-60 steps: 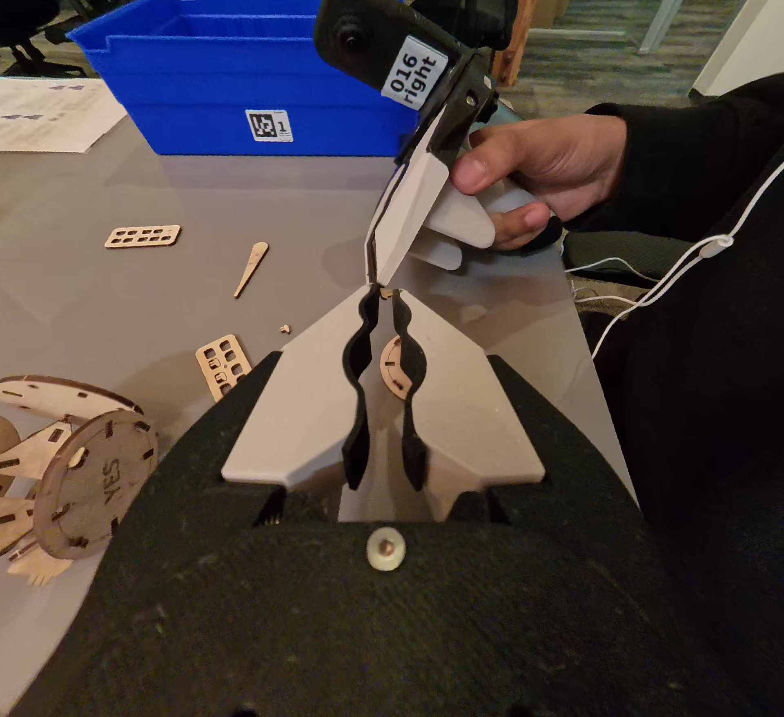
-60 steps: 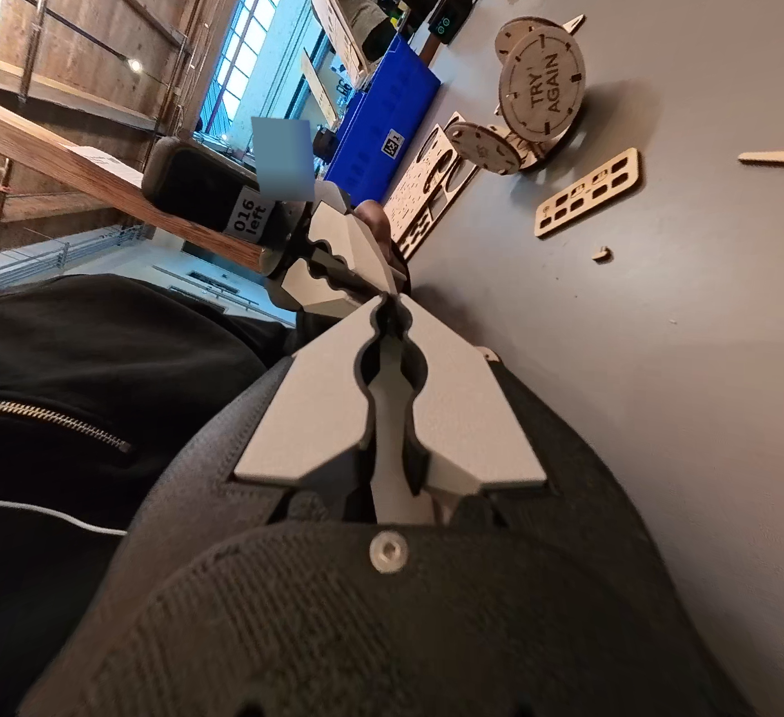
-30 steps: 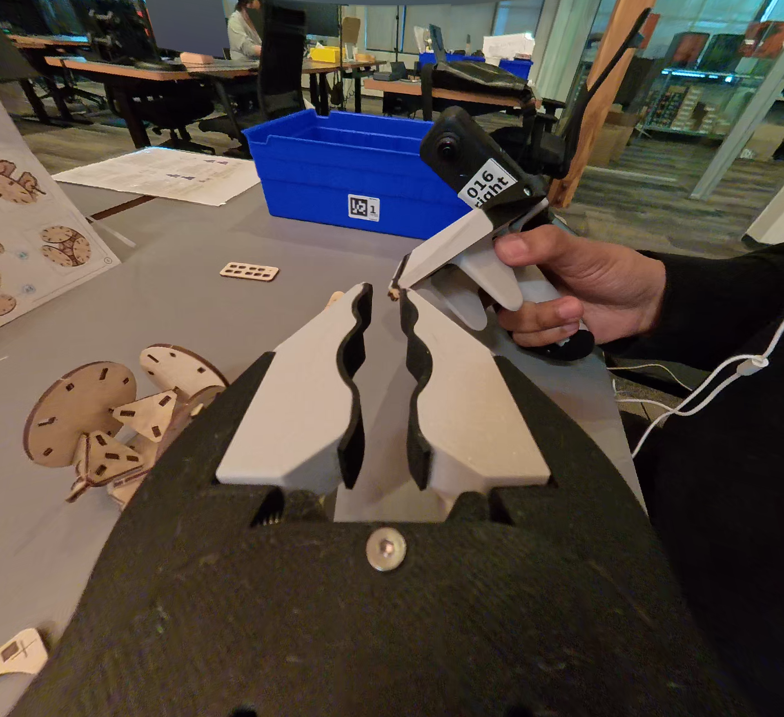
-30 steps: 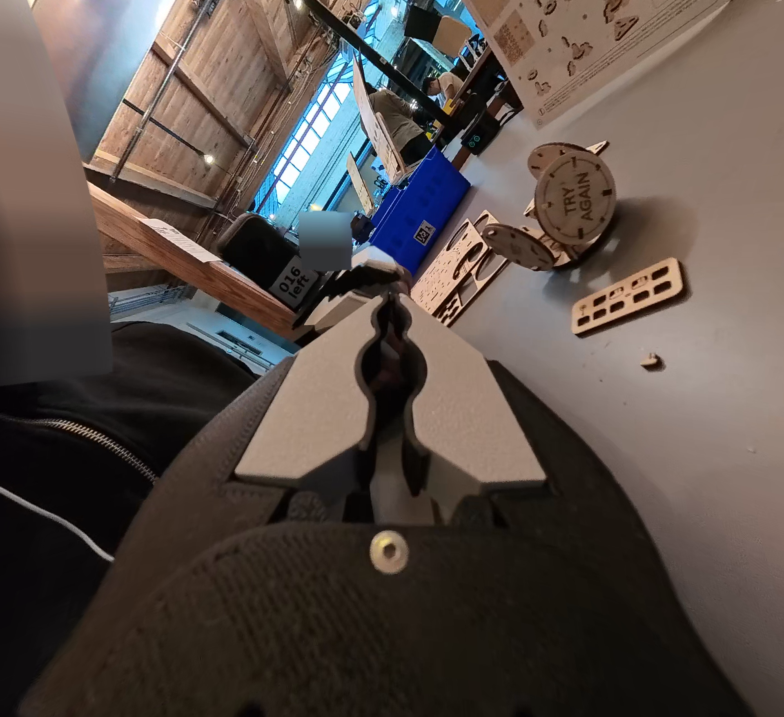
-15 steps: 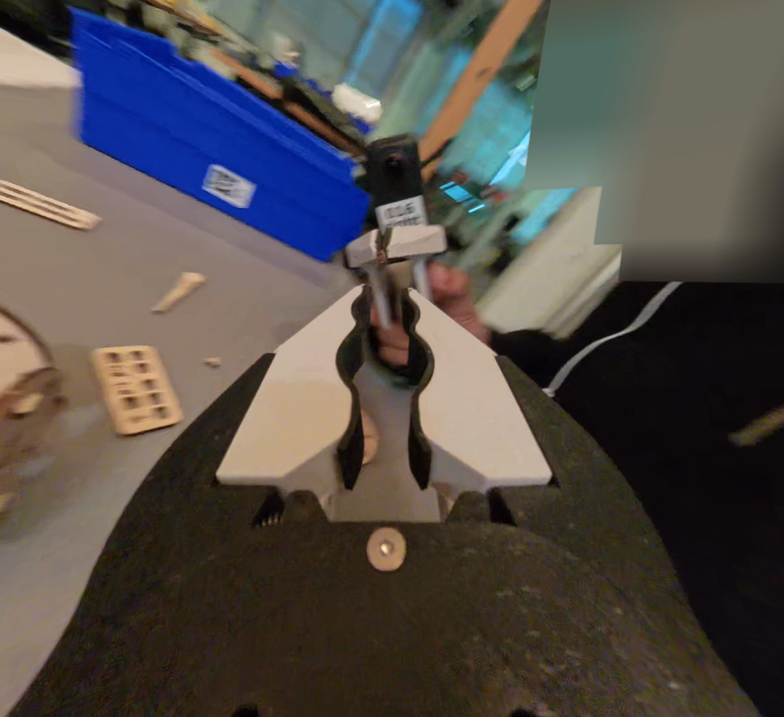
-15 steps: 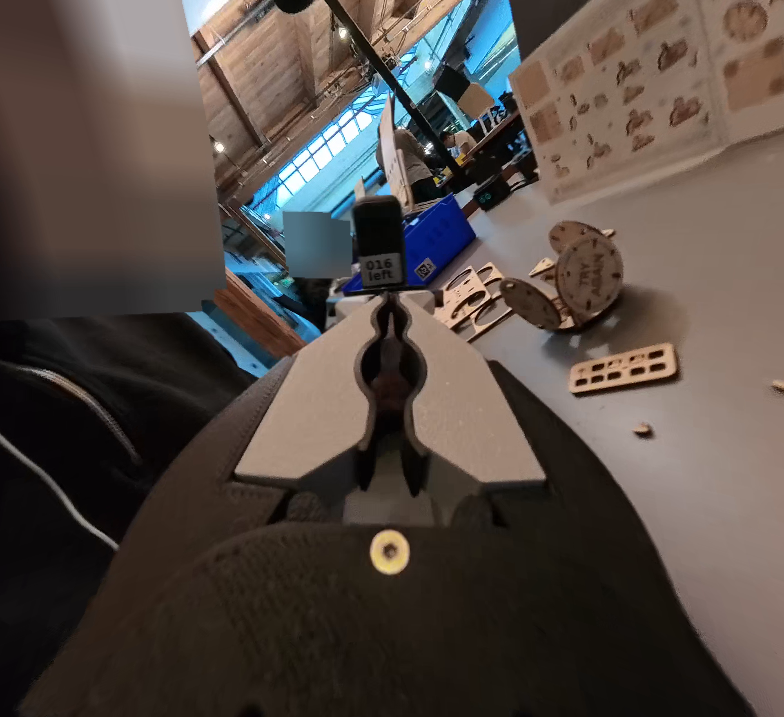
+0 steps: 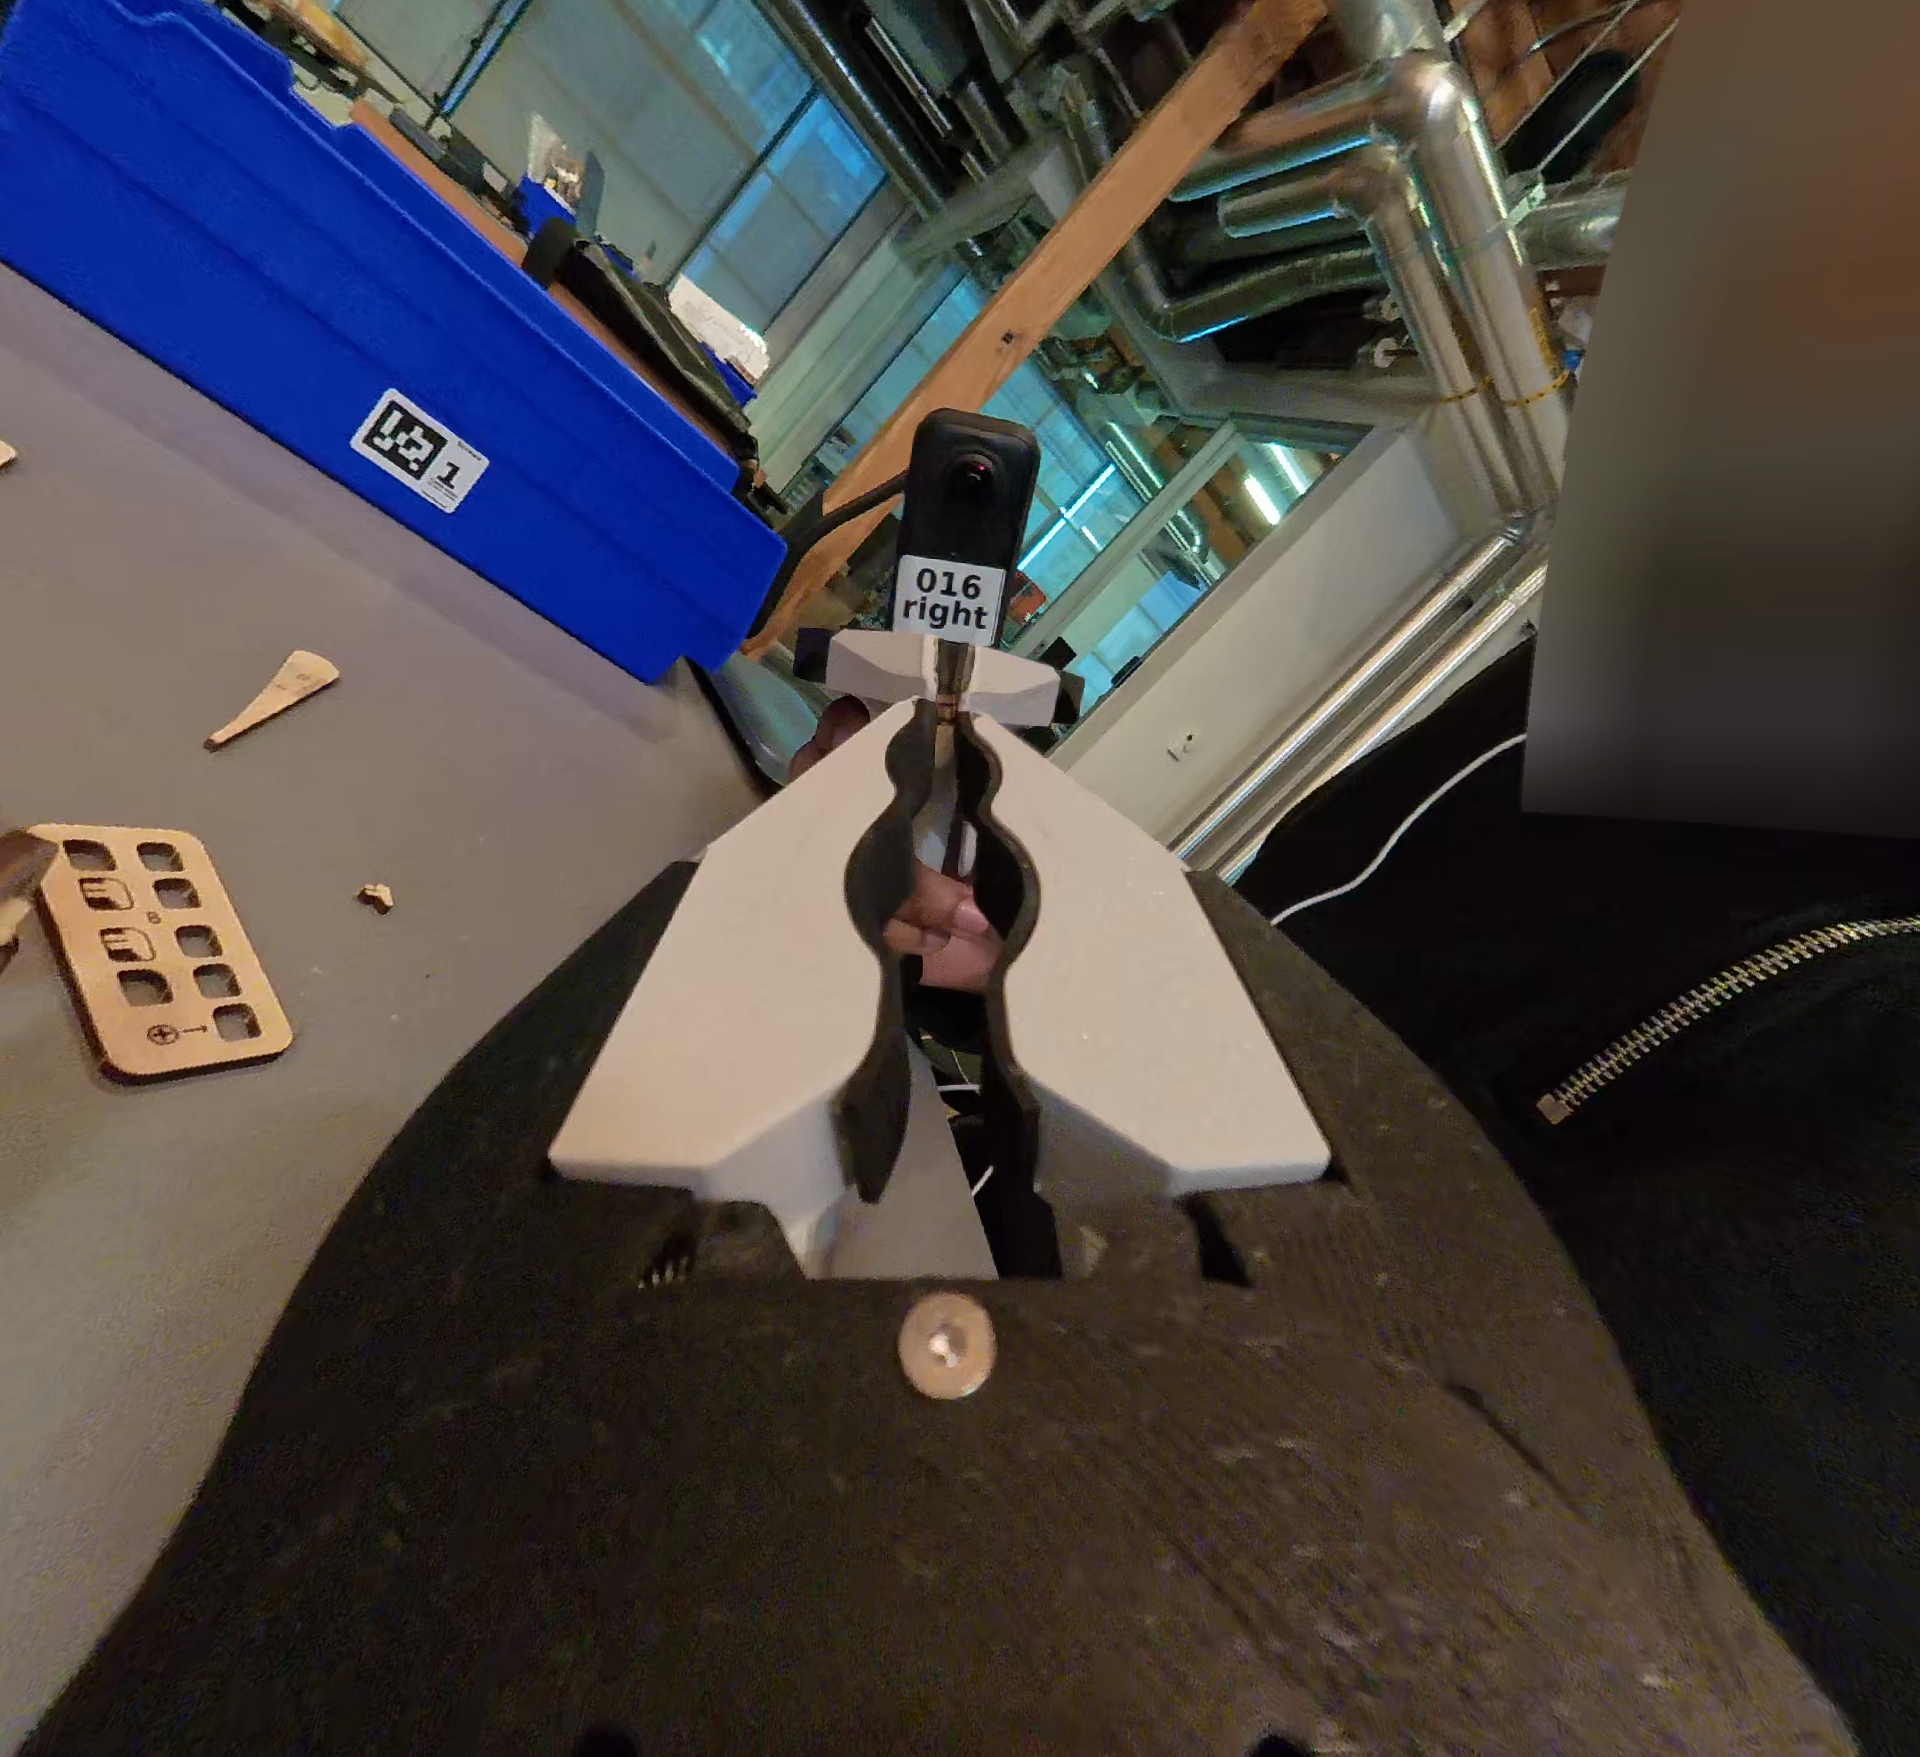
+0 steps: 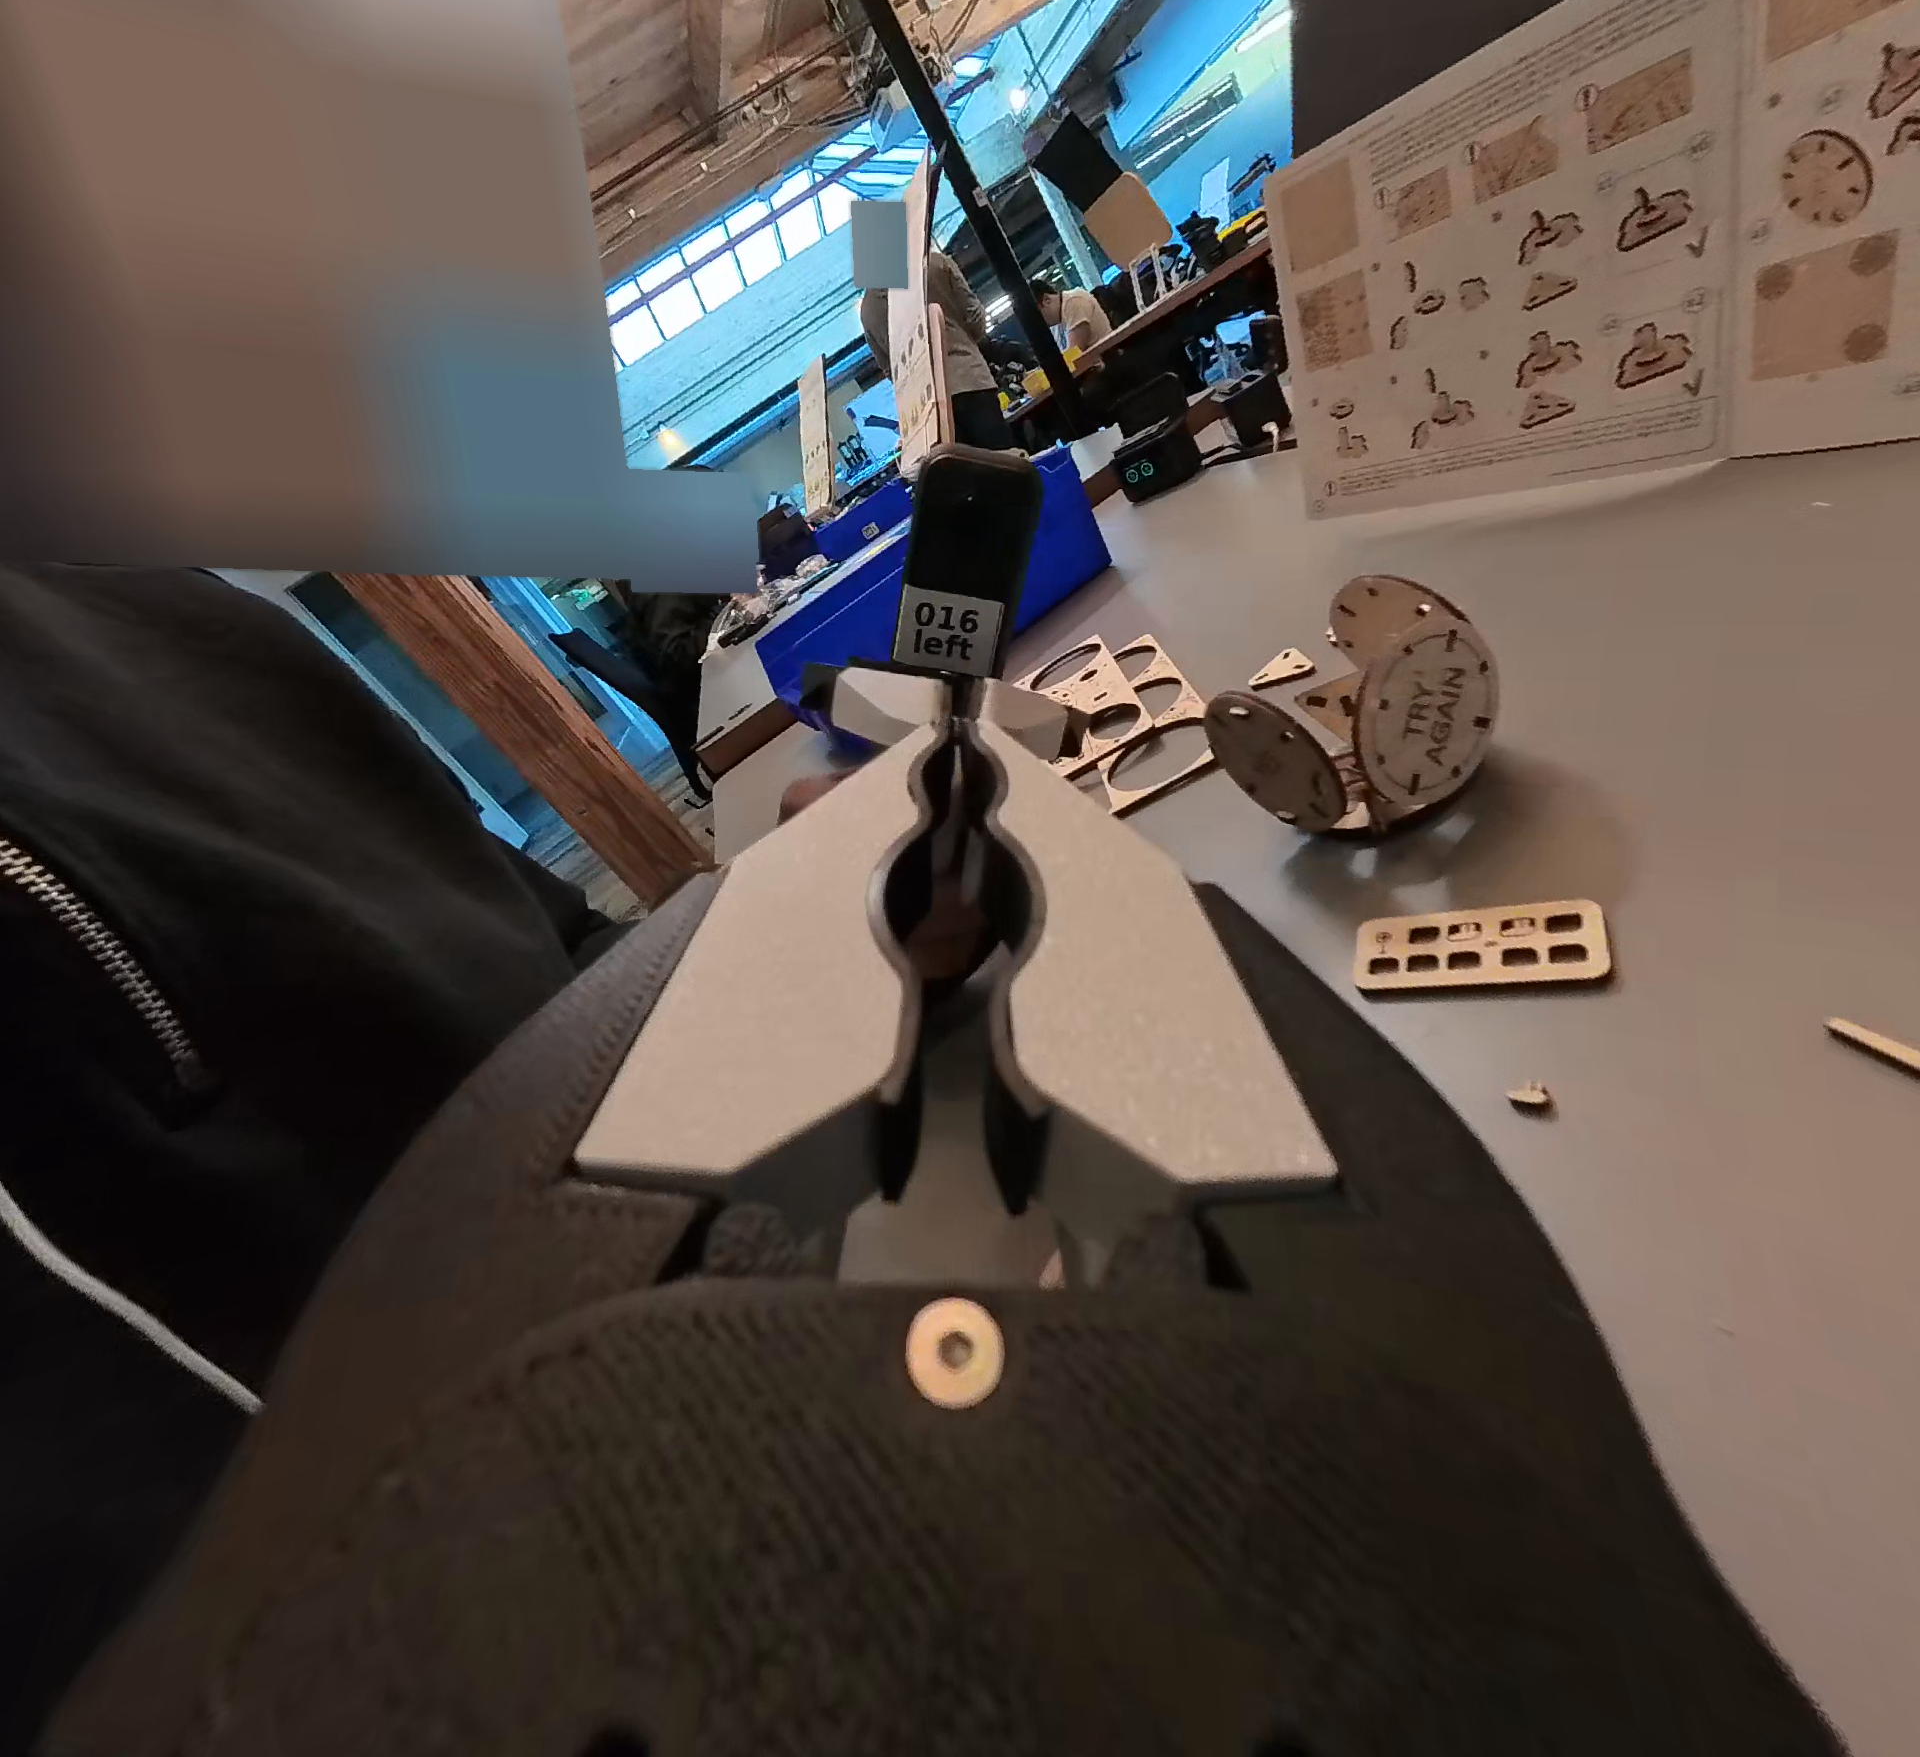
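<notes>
Above the grey table, left gripper and right gripper tip to tip, fingers pressed together

I have lifted both grippers off the grey table and turned them tip to tip; my left gripper, slightly parted before, is now closed.

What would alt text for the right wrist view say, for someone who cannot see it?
Two handheld grippers meet tip to tip above a grey table: the right gripper in the foreground with its jaws closed, the left gripper facing it. To the right lie laser-cut wooden parts: a disc assembly, a slotted rectangular plate, a cut-out sheet and an upright instruction sheet.
</notes>
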`<state>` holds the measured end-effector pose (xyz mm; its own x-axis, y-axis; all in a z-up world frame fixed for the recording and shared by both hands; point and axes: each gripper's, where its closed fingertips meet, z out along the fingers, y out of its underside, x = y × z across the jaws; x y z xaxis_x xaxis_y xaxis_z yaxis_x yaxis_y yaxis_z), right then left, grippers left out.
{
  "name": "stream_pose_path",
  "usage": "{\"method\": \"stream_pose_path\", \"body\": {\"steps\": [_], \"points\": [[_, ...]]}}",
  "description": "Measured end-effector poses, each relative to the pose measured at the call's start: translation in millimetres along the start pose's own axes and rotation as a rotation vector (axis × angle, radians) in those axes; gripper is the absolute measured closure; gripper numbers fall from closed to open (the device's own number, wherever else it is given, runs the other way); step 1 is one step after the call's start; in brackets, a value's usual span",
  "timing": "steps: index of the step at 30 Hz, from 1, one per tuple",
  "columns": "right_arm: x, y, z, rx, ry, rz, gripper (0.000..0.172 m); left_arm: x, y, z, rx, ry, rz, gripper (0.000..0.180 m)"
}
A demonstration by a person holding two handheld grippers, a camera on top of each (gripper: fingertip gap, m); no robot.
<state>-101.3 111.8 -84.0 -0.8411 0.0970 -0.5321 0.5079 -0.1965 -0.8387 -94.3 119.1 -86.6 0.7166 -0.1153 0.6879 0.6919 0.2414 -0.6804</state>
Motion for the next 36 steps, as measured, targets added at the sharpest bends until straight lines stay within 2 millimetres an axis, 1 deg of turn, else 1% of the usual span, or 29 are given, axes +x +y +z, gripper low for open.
{"method": "stream_pose_path", "body": {"steps": [4,6,8,9,11,13,15,17,19,21,24,27,30,33,36], "points": [[-2.0,1.2,-0.5,-0.013,0.000,-0.016,0.172,1.3,0.6,-0.1,-0.003,0.008,-0.006,0.180],[-2.1,4.7,-2.2,-0.049,0.006,-0.044,0.172,1.1,3.3,-0.1,-0.021,0.014,-0.019,0.180],[-2.3,6.6,-7.7,-0.109,0.026,-0.121,0.153,1.0,8.0,-0.5,-0.053,0.028,-0.051,0.180],[-4.6,5.7,-11.5,-0.137,0.032,-0.192,0.150,-1.3,11.4,-0.7,-0.074,0.026,-0.076,0.180],[-11.4,8.9,-18.2,-0.235,0.037,-0.395,0.145,-4.7,18.9,-0.9,-0.116,0.033,-0.134,0.180],[-14.3,21.4,-22.3,-0.397,0.049,-0.634,0.145,-7.0,29.7,0.1,-0.180,0.043,-0.194,0.180],[-16.0,32.7,-24.1,-0.512,0.047,-0.830,0.150,-5.8,40.3,2.0,-0.245,0.058,-0.238,0.180],[-17.6,41.0,-25.2,-0.565,0.028,-0.974,0.157,-3.6,49.5,3.4,-0.303,0.061,-0.241,0.180],[-17.3,49.5,-27.4,-0.612,-0.003,-1.062,0.159,-0.3,57.7,3.9,-0.356,0.068,-0.226,0.180],[-17.7,56.6,-29.6,-0.654,-0.040,-1.081,0.161,1.7,64.4,3.6,-0.396,0.079,-0.225,0.180],[-23.3,64.9,-32.0,-0.684,-0.104,-1.064,0.170,4.8,71.9,4.4,-0.433,0.105,-0.249,0.180],[-26.4,75.4,-36.7,-0.727,-0.153,-1.068,0.170,4.5,83.1,4.3,-0.497,0.100,-0.252,0.180],[-29.3,78.4,-39.5,-0.742,-0.165,-1.078,0.164,7.9,88.7,5.0,-0.532,0.113,-0.236,0.180],[-27.7,82.0,-43.9,-0.771,-0.163,-1.092,0.158,9.3,87.9,5.3,-0.526,0.125,-0.242,0.180],[-29.2,80.0,-43.2,-0.747,-0.161,-1.092,0.167,11.5,89.6,5.5,-0.540,0.139,-0.247,0.180]]}}
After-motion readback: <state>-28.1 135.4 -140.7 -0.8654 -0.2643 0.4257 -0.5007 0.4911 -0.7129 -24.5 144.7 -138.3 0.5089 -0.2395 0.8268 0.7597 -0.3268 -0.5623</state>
